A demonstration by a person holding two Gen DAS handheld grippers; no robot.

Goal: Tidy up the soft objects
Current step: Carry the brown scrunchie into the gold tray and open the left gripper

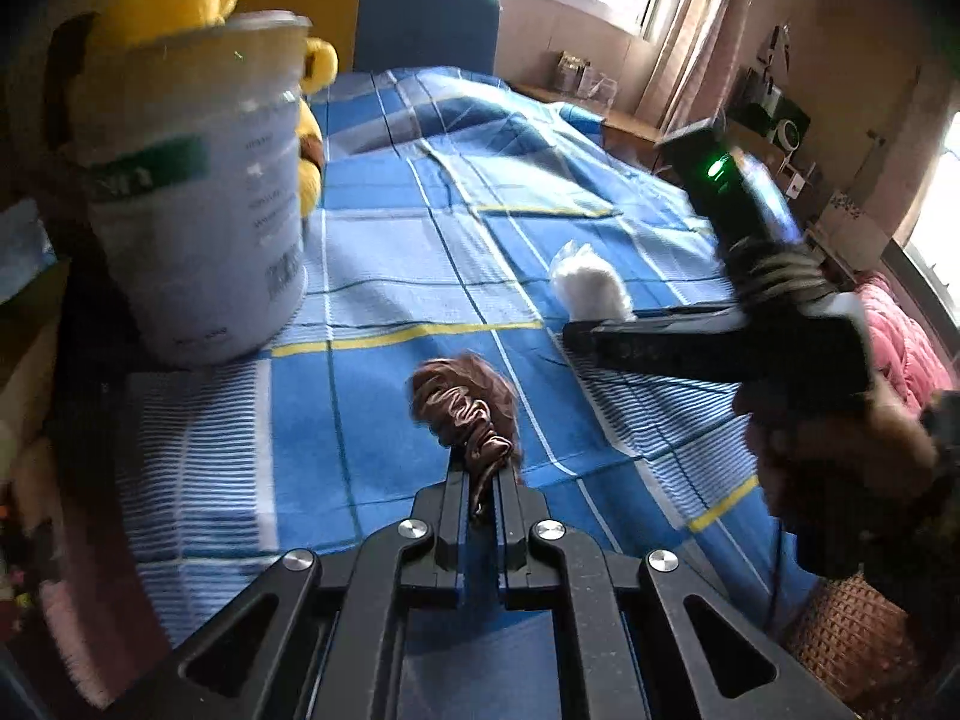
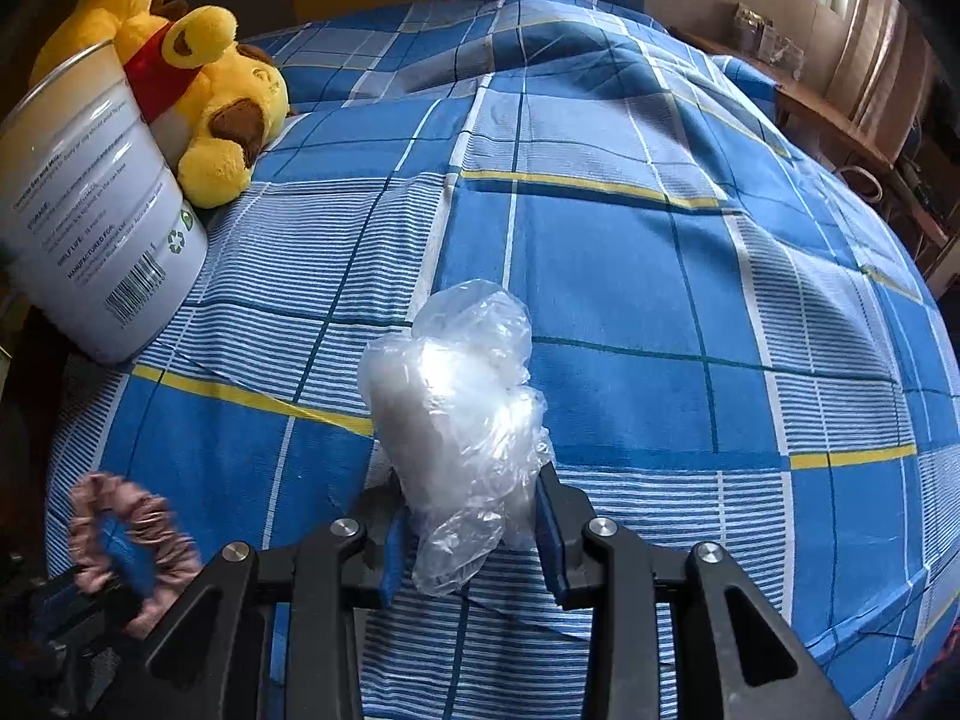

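At the far left of the bed a yellow plush bear (image 2: 198,96) is lying on its side behind a tall white can (image 2: 96,216), which is standing open-topped on the blue checked bedspread (image 2: 630,276); from the right wrist view nothing can be seen inside it, so whether any soft item is already in there I cannot tell. Moving rightward, the left gripper (image 1: 480,468) is pressing its jaws tightly together on a brown satin scrunchie (image 1: 465,402), pinching one gathered edge so the rest of the ring is hanging free above the cover, clear of the fabric as far as the pictures show; in the right wrist view the same scrunchie is appearing blurred at the lower left. Further right, the right gripper (image 2: 474,510) is squeezing a crumpled clear plastic bag (image 2: 450,414) holding something white and fluffy, with its jaws pressing in on the bundle from both sides, and the bundle is sitting just over the striped part of the bedspread. A person's hand (image 1: 840,438) is gripping that tool's handle at the right edge of the left wrist view. As a judgement, the task is sitting somewhere in its middle: both small soft things are being held but neither is yet in the can, which is well apart from both, and the plush bear is lying unhandled, so carrying, dropping and possibly gathering the bear are all left to do
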